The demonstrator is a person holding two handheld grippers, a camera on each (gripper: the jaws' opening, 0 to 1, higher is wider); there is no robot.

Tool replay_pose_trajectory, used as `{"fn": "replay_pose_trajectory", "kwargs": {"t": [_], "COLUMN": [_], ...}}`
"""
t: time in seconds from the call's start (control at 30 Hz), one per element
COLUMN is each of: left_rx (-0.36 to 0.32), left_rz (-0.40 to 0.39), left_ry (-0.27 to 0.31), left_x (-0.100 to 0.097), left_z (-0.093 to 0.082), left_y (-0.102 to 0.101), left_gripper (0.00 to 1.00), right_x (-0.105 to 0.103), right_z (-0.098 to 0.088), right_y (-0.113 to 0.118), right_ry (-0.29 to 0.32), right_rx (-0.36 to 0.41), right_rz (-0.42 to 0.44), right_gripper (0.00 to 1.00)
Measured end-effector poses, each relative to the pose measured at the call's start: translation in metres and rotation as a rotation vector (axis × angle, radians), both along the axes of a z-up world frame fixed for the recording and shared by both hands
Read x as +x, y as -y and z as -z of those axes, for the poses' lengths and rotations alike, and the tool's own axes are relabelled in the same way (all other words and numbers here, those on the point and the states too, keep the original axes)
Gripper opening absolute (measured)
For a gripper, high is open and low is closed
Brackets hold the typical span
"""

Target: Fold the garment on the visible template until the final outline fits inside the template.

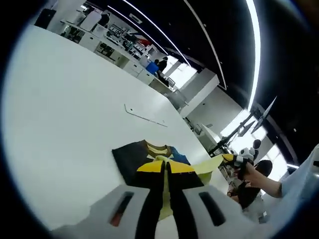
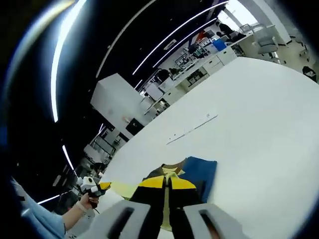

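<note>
The garment point(image 1: 130, 155), with black, yellow and blue panels, lies partly on the white table point(image 1: 65, 109) and partly lifted. My left gripper point(image 1: 165, 175) is shut on its yellow and black edge. My right gripper point(image 1: 240, 160), held in a hand, pulls a pale yellow part out to the side. In the right gripper view my right gripper point(image 2: 168, 192) is shut on the garment point(image 2: 199, 172), and the left gripper point(image 2: 92, 188) holds the stretched yellow cloth at lower left. A thin template line point(image 1: 144, 117) point(image 2: 192, 128) marks the table beyond the garment.
The white table point(image 2: 259, 114) stretches wide on all sides of the garment. Desks, shelves and a blue bin point(image 1: 152, 66) stand far behind it, with a person there. A sleeve and forearm point(image 2: 60, 219) reach in from the lower left.
</note>
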State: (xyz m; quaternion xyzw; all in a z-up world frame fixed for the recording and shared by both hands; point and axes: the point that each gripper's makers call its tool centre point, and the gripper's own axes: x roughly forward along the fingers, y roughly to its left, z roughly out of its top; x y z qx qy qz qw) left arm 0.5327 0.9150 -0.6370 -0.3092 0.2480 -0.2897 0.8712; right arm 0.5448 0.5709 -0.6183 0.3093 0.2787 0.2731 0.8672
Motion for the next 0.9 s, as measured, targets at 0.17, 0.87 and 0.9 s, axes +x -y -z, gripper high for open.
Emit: {"fn": "replay_pose_trajectory", "kwargs": {"t": [0.17,0.87,0.9], "left_rx": [0.026,0.097,0.1], "left_rz": [-0.019,-0.052,-0.047], "left_ry": [-0.01,-0.207,-0.216], "left_x": [0.03,0.054,0.053], "left_z": [0.008,0.104,0.108], "left_y": [-0.002,-0.01,-0.01], "left_gripper": [0.0,0.0,0.0], "right_x": [0.029,0.061,0.061], "right_z": [0.015,0.107,0.11], "right_y": [0.001,0.006,0.006], "right_ry": [-0.013,-0.158,-0.164], "right_rx": [-0.039,-0.176,-0.178], "right_rz": [0.026,0.028,0.03], "right_gripper": [0.0,0.0,0.0]}}
